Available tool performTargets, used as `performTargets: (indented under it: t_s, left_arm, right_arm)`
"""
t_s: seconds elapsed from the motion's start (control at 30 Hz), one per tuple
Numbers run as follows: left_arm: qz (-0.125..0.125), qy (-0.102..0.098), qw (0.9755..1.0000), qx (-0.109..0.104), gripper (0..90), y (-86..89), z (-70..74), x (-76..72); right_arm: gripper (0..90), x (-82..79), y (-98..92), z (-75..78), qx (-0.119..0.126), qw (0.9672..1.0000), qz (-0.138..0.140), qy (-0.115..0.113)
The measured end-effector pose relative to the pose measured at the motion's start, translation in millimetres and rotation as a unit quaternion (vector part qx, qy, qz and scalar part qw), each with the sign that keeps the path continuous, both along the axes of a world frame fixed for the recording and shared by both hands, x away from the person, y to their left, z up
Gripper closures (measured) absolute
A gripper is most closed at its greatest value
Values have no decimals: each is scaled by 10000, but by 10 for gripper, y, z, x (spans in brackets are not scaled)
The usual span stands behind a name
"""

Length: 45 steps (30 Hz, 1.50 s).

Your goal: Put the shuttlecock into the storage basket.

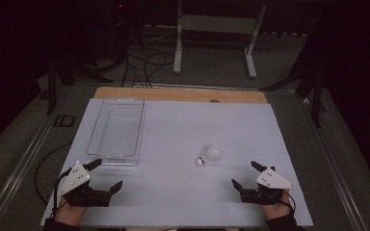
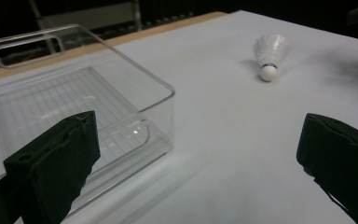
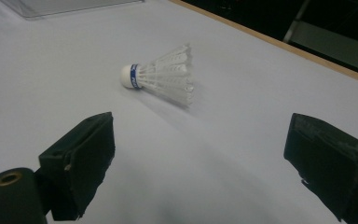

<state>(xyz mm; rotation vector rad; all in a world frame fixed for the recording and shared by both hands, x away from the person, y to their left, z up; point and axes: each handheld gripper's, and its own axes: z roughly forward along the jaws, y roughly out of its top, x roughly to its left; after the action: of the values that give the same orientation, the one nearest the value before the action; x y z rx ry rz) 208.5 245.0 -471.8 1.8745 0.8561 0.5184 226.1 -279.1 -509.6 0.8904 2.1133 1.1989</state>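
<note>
A white shuttlecock (image 1: 208,155) with a blue band lies on its side on the white table top (image 1: 183,130), right of centre. A clear plastic bin (image 1: 117,130) stands empty at the left. My left gripper (image 1: 105,175) rests open at the front left, just before the bin's near wall. At the front right my right gripper (image 1: 246,175) is open, a short way from the shuttlecock. In the left gripper view the bin (image 2: 74,107) is close on the left and the shuttlecock (image 2: 270,53) lies farther off. The right gripper view has the shuttlecock (image 3: 163,77) ahead of the open jaws.
A wooden strip (image 1: 180,94) runs along the table's far edge. Beyond it stand a white metal frame (image 1: 217,33) and cables (image 1: 144,65) on the floor. Dark stands flank the table on both sides.
</note>
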Motion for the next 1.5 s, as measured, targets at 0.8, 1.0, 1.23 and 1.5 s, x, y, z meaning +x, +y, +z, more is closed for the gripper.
performTargets:
  t_s: [0.8, 1.0, 1.23, 1.5]
  left_arm:
    - [-392, 858, 9920, 836, 0, -188, 158, 164]
    - [-539, 1064, 9868, 1094, 0, -224, 141, 176]
    - [-674, 1457, 9757, 1492, 0, -264, 91, 233]
    - [-816, 1719, 9637, 1872, 0, -338, 42, 260]
  right_arm:
    - [87, -6, 7, 8, 30, 10000, 52, -17]
    - [87, -9, 17, 8, 15, 10000, 66, -11]
    - [87, -6, 26, 3, -18, 10000, 93, 9]
    - [87, -6, 32, -1, -25, 9999, 108, 32]
